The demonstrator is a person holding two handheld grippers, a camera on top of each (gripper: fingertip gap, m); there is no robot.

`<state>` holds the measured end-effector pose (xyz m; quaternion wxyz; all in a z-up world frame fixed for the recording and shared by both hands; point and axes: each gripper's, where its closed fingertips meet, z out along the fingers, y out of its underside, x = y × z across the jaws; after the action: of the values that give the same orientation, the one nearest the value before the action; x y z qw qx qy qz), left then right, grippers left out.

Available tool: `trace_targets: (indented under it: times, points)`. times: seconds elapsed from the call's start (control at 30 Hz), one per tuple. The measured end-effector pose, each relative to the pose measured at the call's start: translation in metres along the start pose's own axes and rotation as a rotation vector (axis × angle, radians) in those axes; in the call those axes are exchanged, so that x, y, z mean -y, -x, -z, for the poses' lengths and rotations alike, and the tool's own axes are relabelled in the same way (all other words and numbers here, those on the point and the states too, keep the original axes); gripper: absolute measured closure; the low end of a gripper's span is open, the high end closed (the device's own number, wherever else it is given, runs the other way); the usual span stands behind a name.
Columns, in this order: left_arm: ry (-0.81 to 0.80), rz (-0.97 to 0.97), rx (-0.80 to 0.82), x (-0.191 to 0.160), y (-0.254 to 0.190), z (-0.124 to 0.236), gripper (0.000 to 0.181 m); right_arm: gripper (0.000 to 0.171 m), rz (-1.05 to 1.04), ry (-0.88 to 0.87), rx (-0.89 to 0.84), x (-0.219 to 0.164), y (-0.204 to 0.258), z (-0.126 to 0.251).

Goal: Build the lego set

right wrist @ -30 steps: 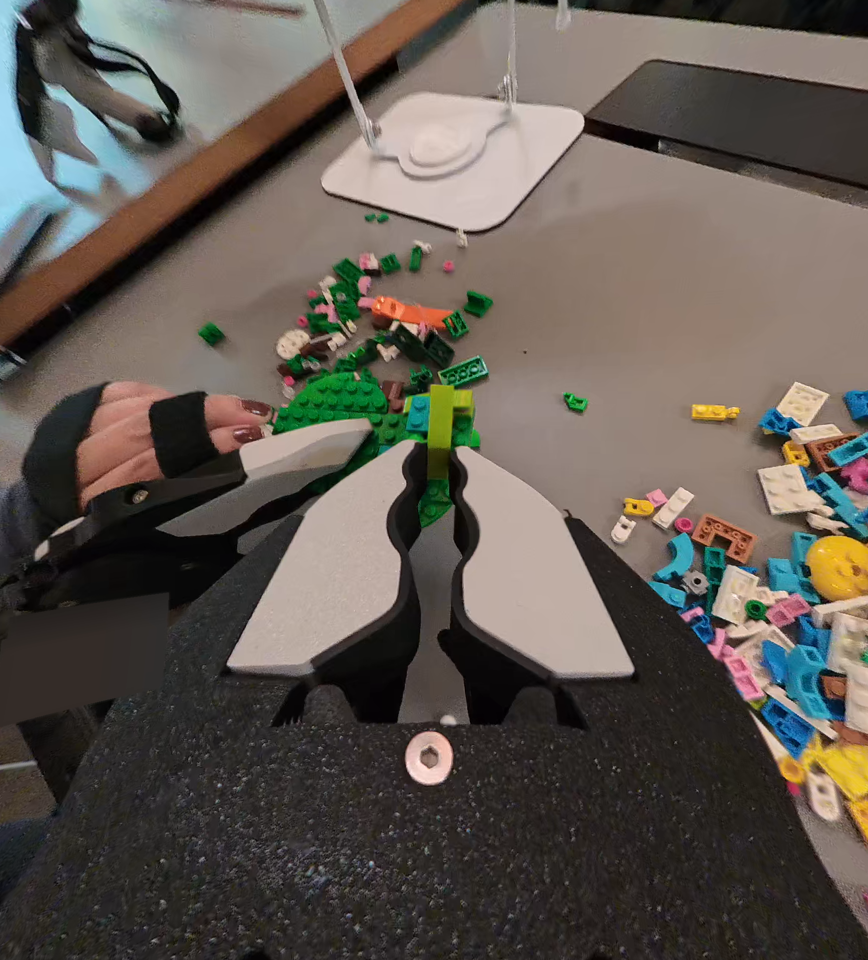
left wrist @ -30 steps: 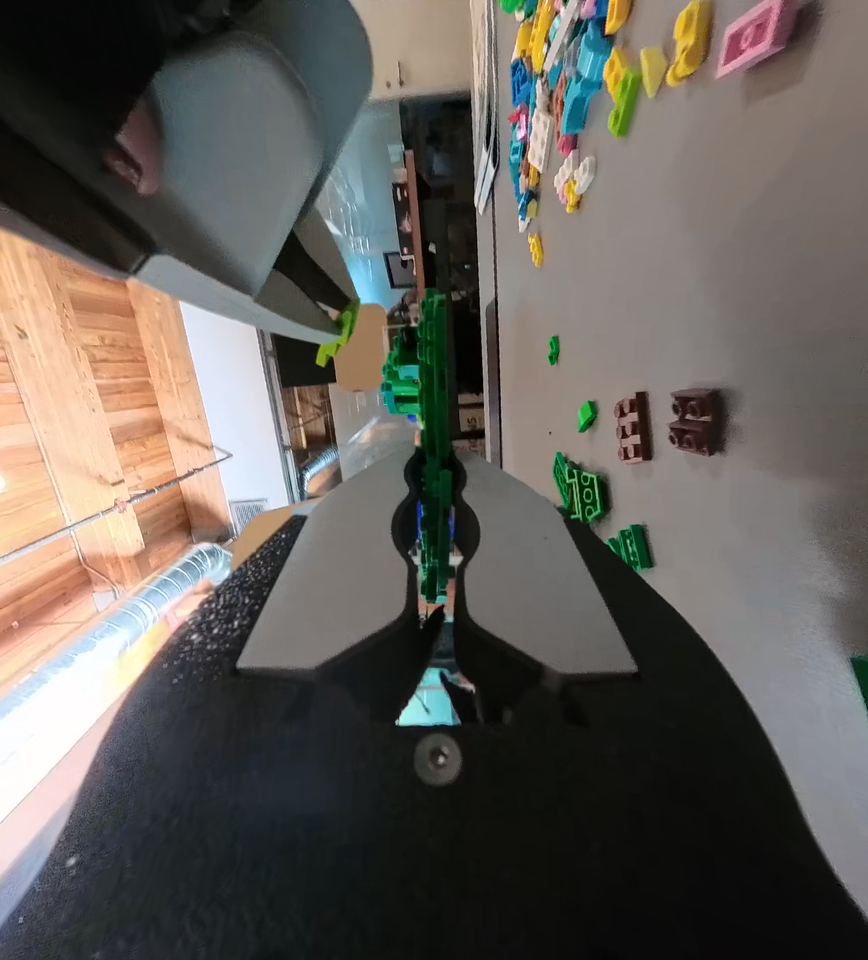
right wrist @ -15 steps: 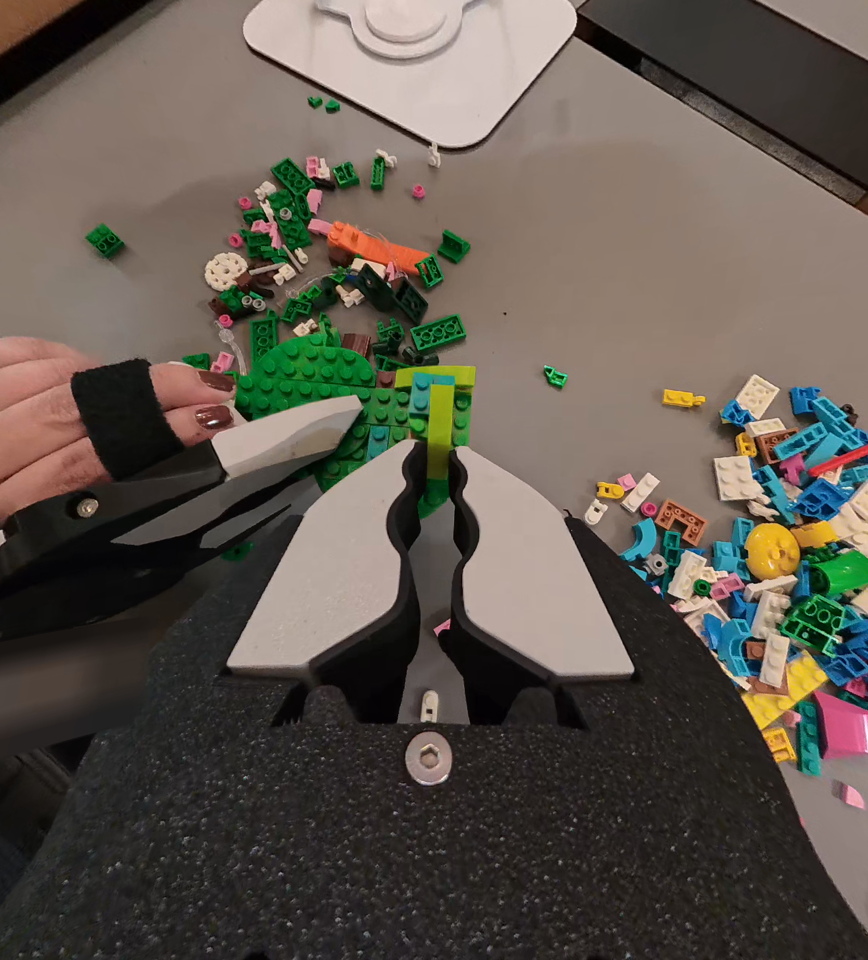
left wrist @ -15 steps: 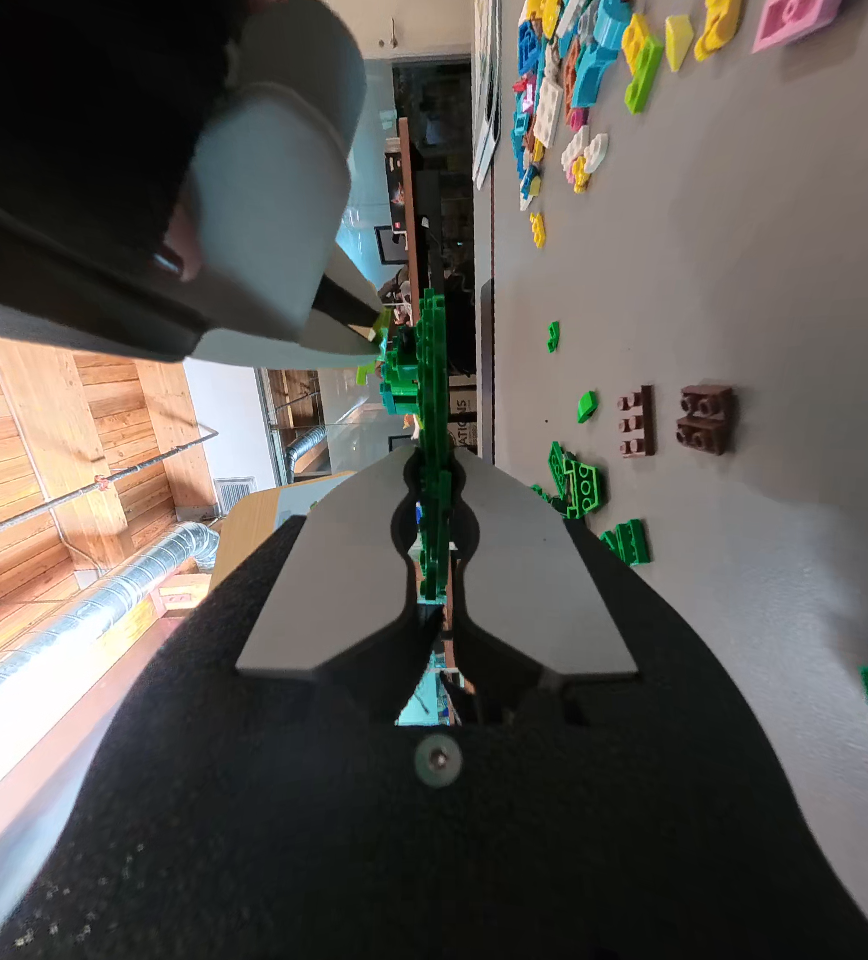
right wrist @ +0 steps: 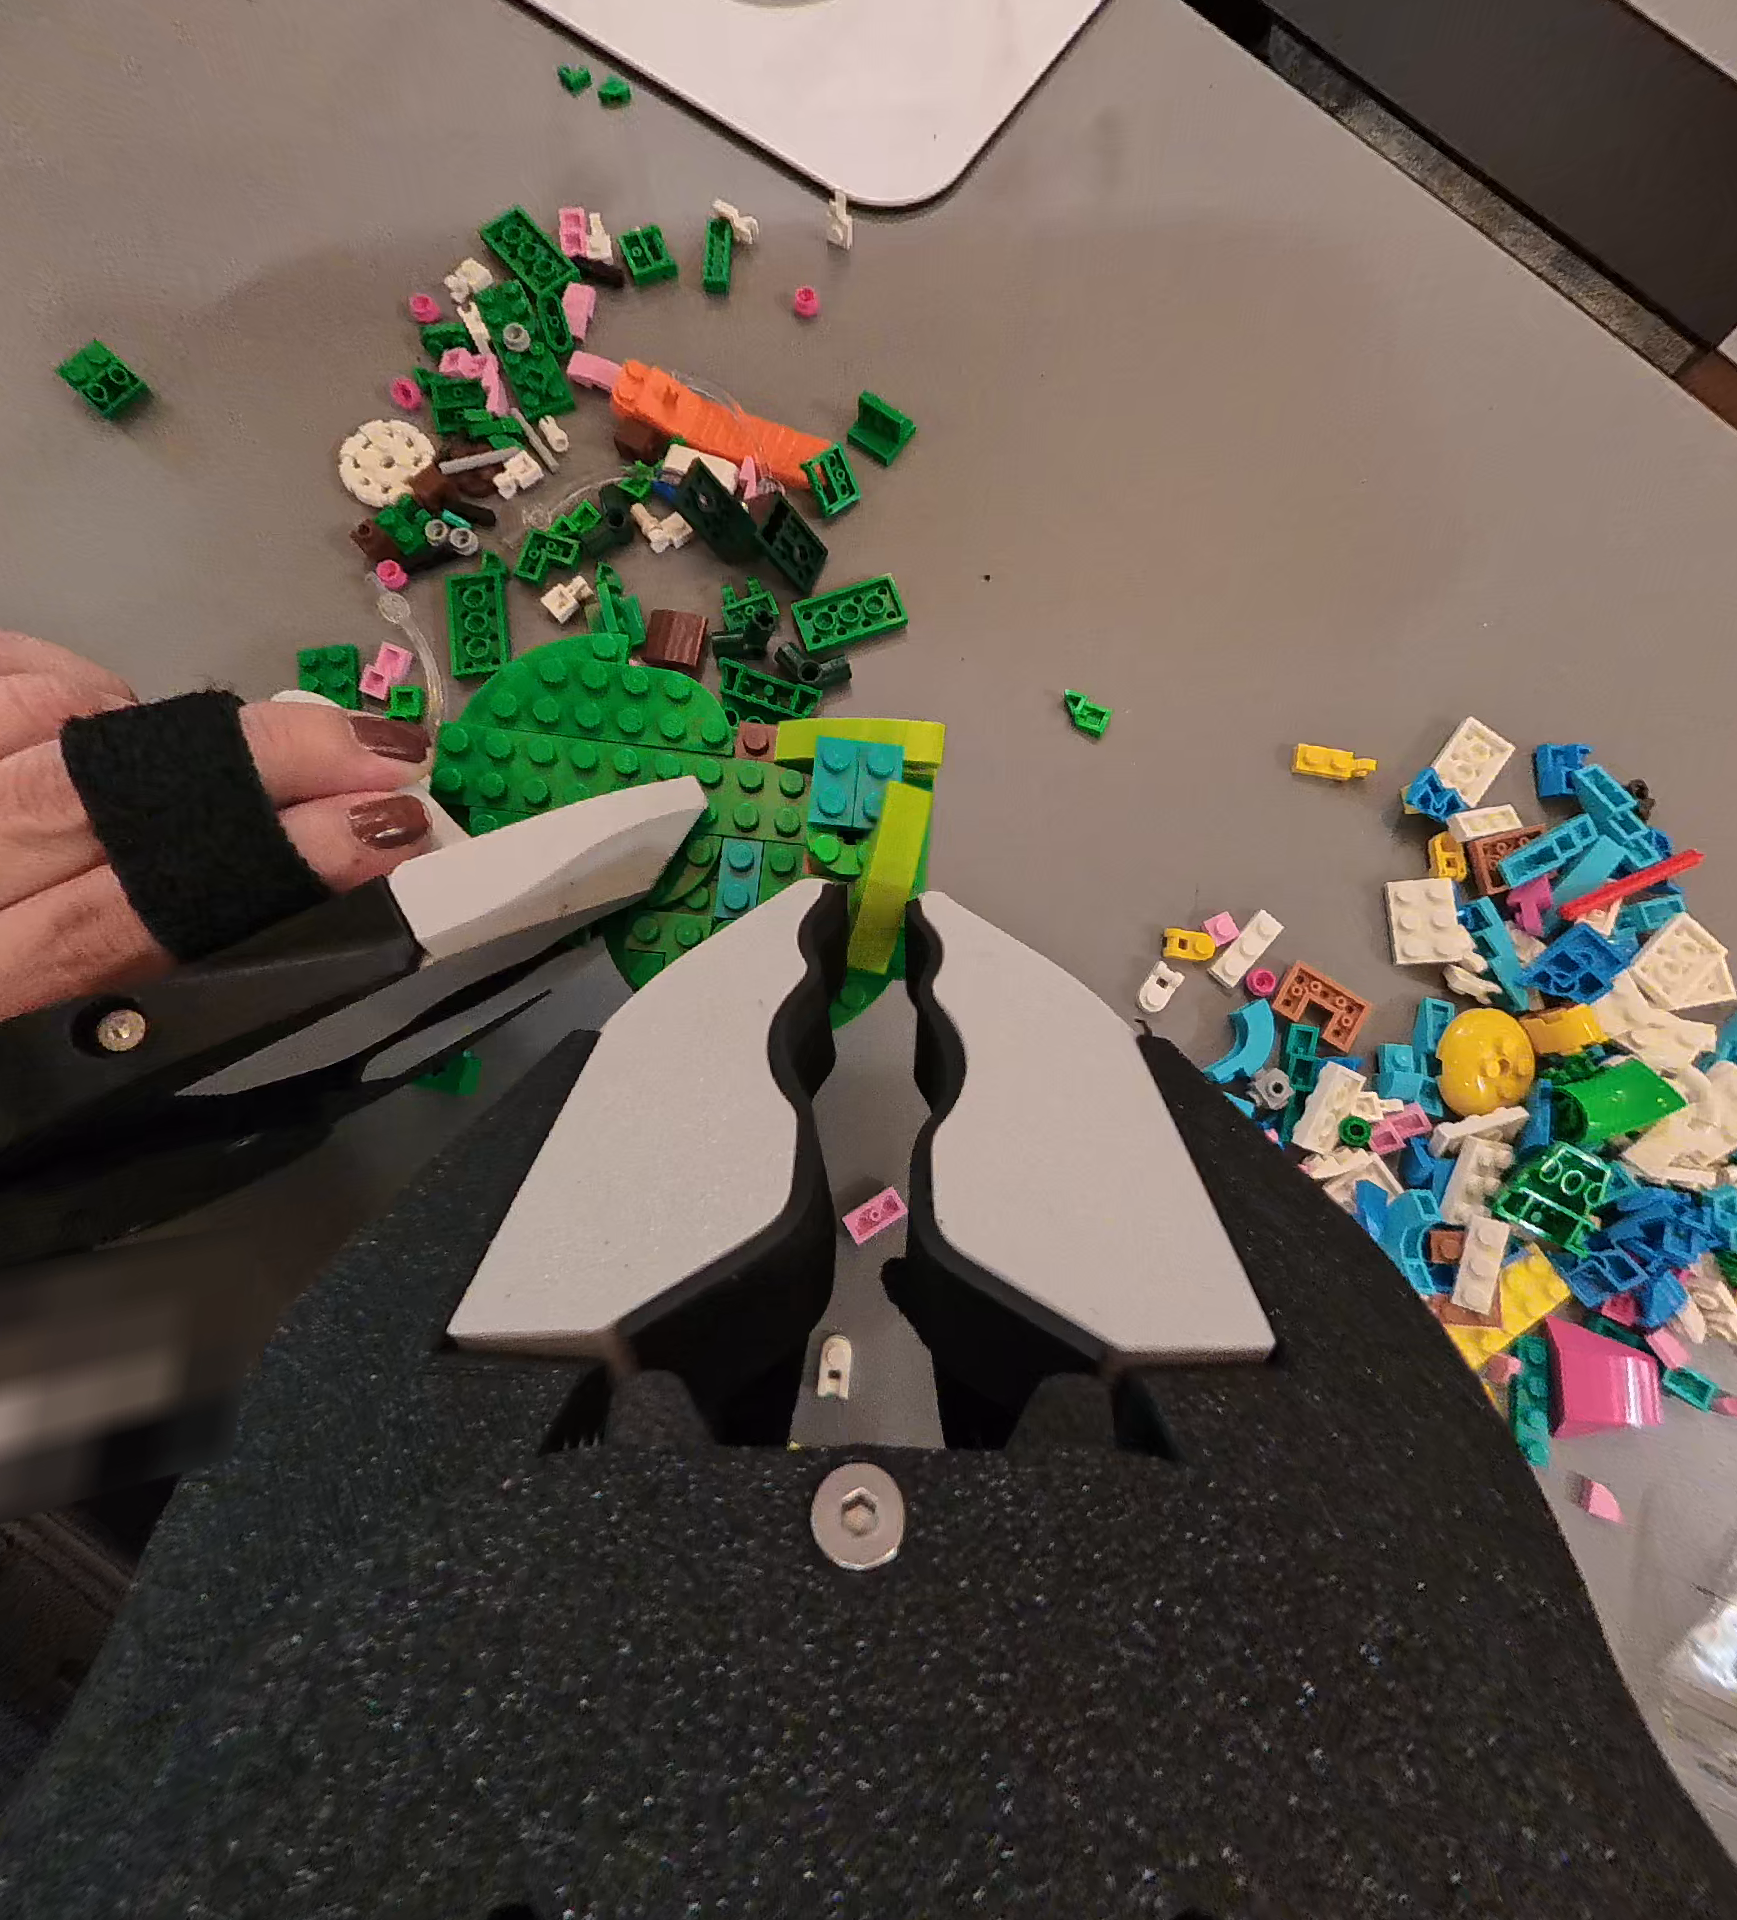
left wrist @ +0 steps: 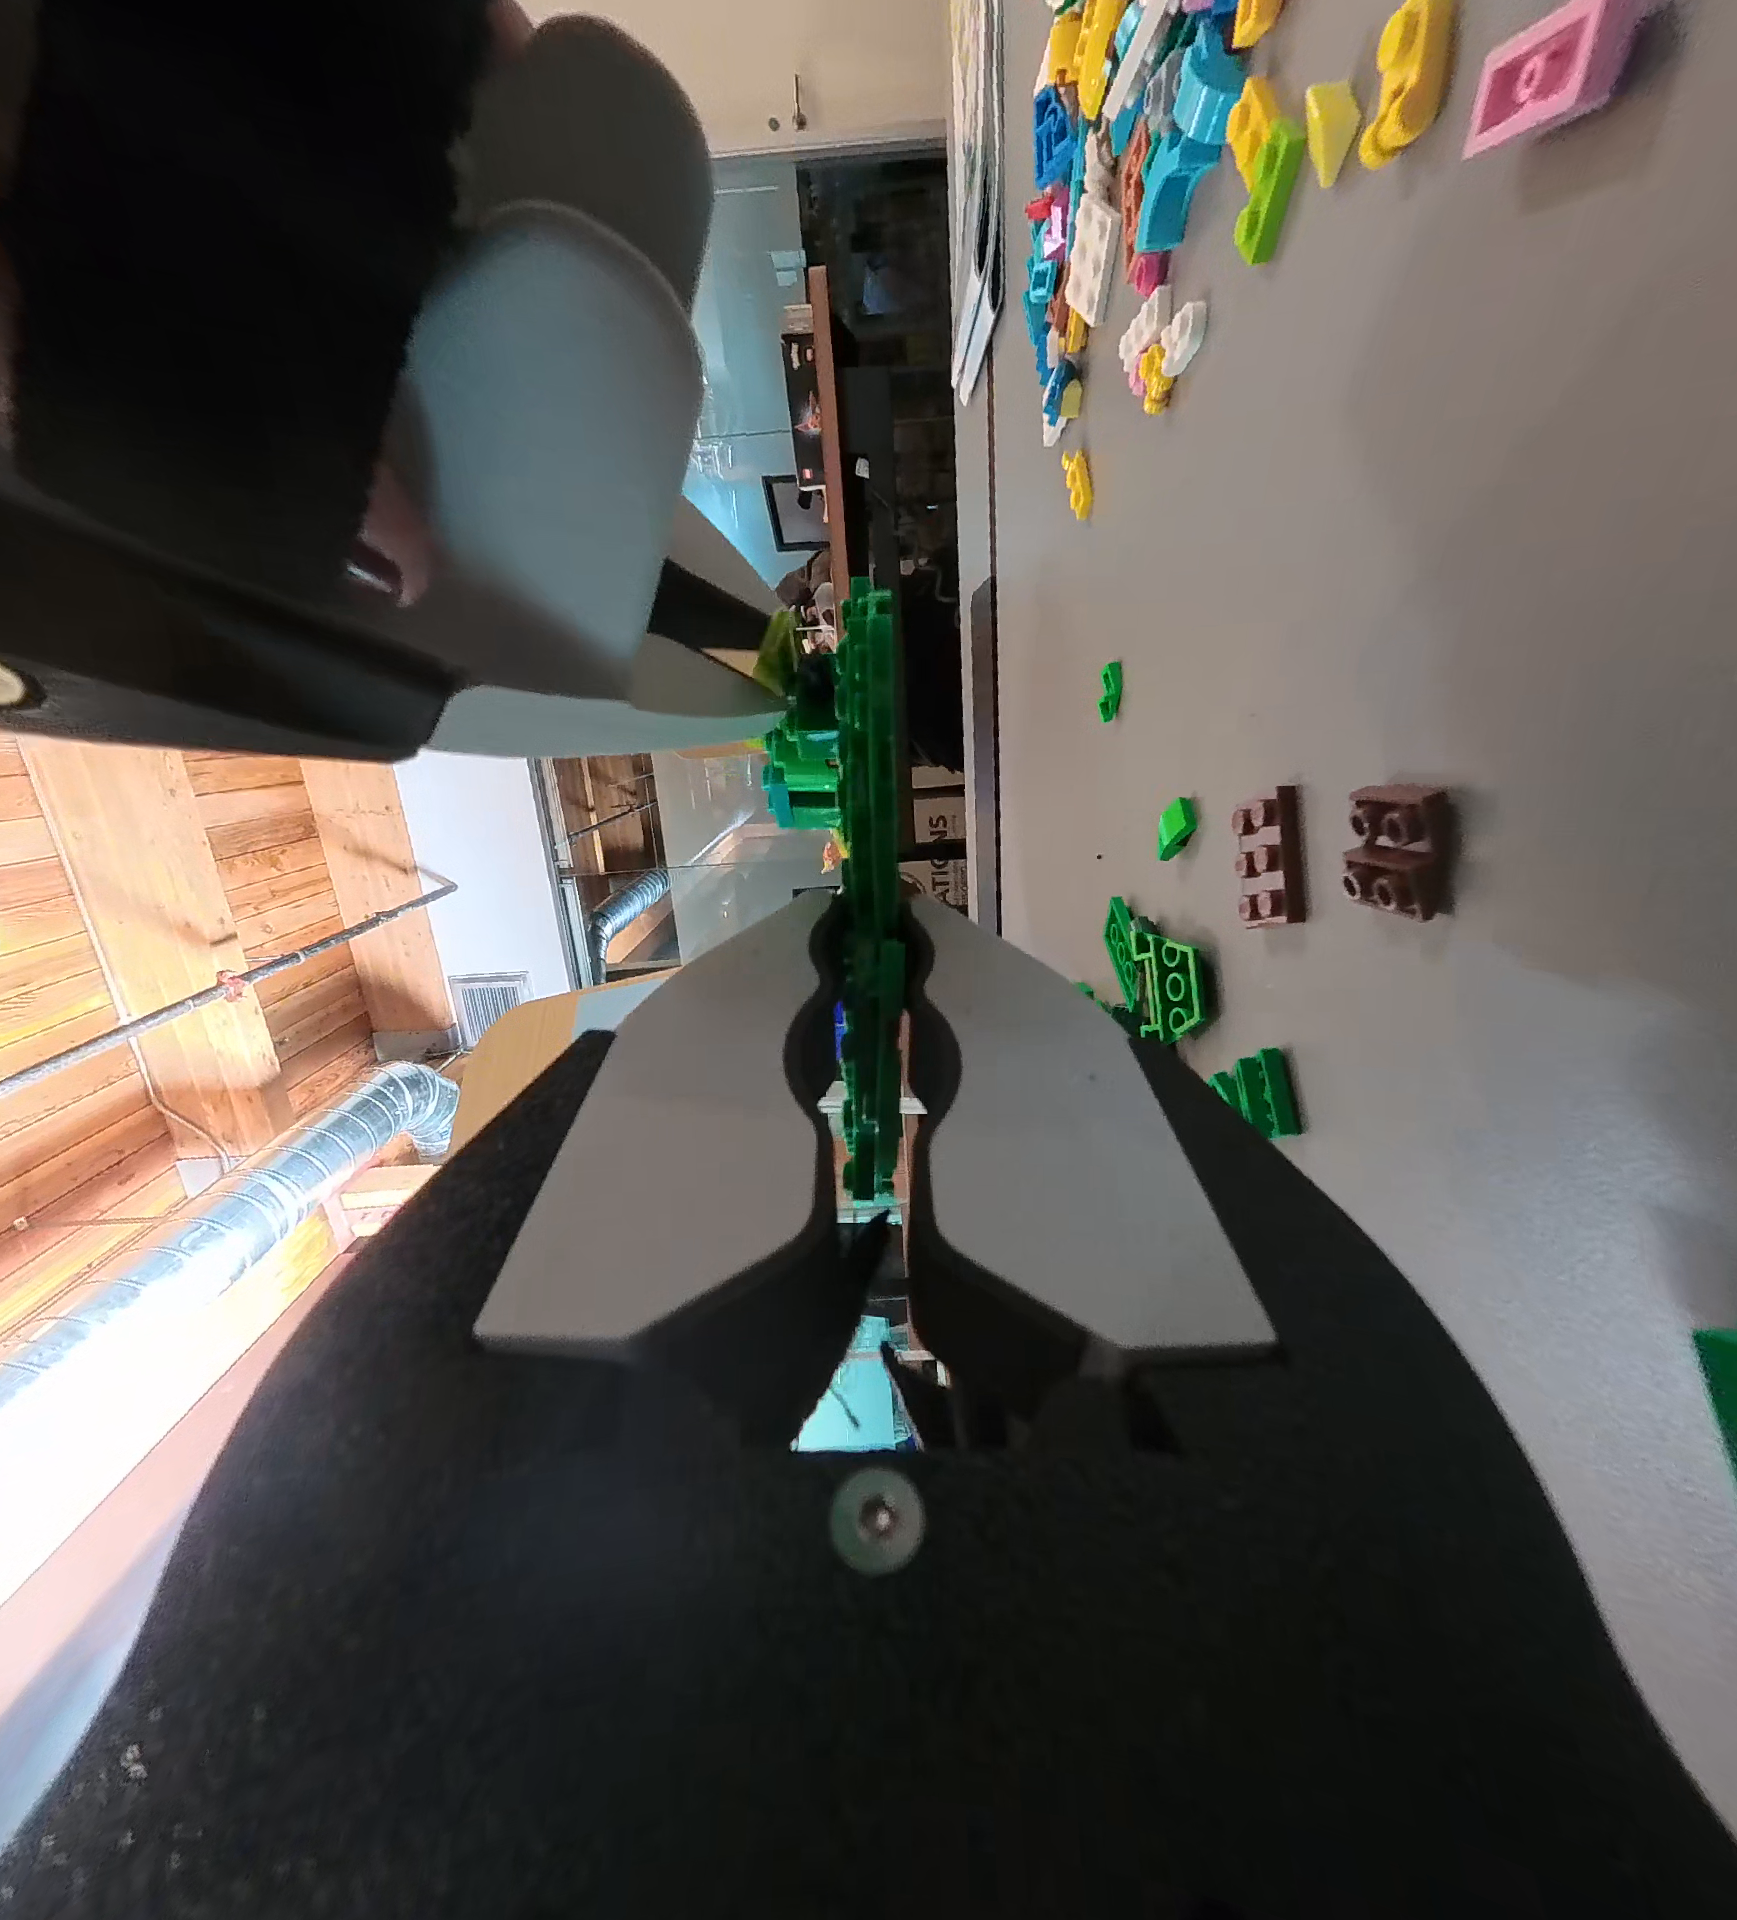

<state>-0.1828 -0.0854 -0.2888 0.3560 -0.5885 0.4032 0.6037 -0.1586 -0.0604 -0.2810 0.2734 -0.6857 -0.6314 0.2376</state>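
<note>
- The left gripper point(right wrist: 677, 831), in a person's hand point(right wrist: 33, 810), is clamped on the edge of the green plate build point(right wrist: 583, 748), held above the grey table point(right wrist: 1259, 520).
- The right gripper point(right wrist: 869, 904) pinches a lime brick point(right wrist: 885, 883) against the build.
- Loose bricks point(right wrist: 1591, 1101) lie heaped to the right.

Green baseplate point(right wrist: 573, 748), lime brick point(right wrist: 879, 883), grey table point(right wrist: 1207, 520).

Both grippers have grey wedge fingers point(right wrist: 1072, 1122) with wavy black inner pads on speckled black bodies. Each carries a silver hex screw point(right wrist: 855, 1515). A black fingerless glove point(right wrist: 178, 821) covers the hand.
</note>
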Motion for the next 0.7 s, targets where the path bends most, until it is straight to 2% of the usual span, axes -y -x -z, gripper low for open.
trace_targets:
  times: [0.37,0.7]
  points:
    - [-0.008,0.009,-0.008,0.0005,-0.0011,0.0,0.174,0.163,0.018,0.0,0.004,0.0025,0.0035,0.001]
    - [-0.008,0.041,-0.012,-0.0031,0.0003,-0.0008,0.174,0.155,0.012,-0.034,0.016,0.0071,0.0052,0.0069]
